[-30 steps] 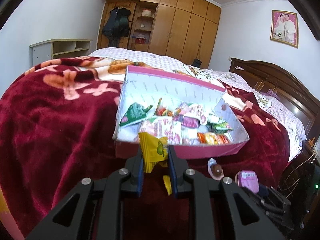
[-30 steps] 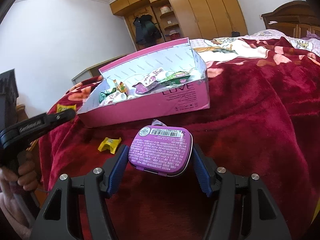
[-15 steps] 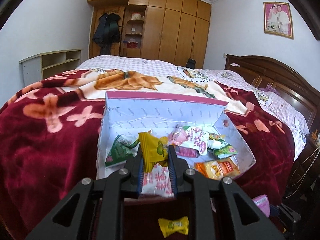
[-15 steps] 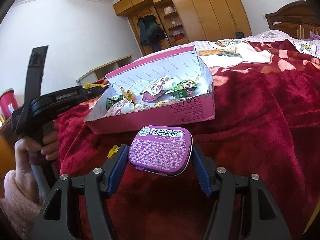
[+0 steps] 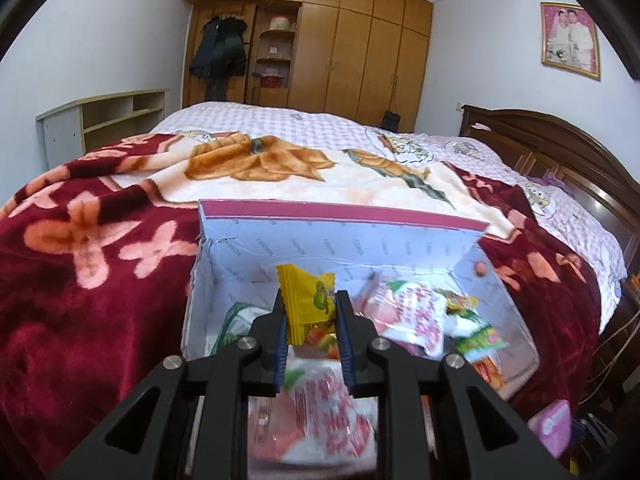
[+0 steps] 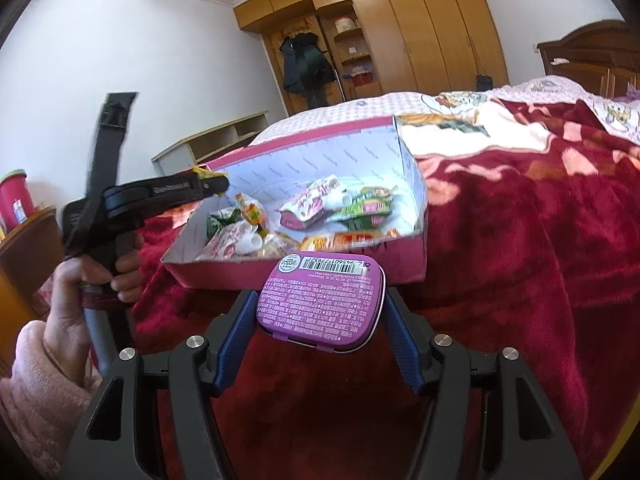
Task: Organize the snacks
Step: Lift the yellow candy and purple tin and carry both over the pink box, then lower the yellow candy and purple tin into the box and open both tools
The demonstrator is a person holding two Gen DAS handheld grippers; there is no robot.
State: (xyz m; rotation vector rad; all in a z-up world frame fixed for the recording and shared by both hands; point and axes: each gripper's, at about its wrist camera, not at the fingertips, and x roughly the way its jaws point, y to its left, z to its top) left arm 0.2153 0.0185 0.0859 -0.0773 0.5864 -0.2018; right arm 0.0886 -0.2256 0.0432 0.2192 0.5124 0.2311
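A pink open box (image 5: 340, 216) with a white inside lies on the red blanket and holds several snack packets (image 5: 416, 316). It also shows in the right wrist view (image 6: 304, 280). My left gripper (image 5: 310, 300) is shut on a yellow candy packet (image 5: 308, 300) and holds it over the inside of the box; it shows from the side in the right wrist view (image 6: 216, 182). My right gripper (image 6: 320, 300) is shut on a purple tin (image 6: 322, 302), label side up, just in front of the box's near wall.
The bed is covered by a red flowered blanket (image 5: 88, 264). A dark wooden headboard (image 5: 560, 152) stands at the right. A wardrobe (image 5: 340, 48) and a low shelf (image 5: 104, 120) stand at the far wall. A red cup (image 6: 16, 200) stands on a cabinet at the left.
My left gripper has carried the yellow packet forward from the box's near edge to over its inside. My right gripper has risen and moved closer to the box with the tin.
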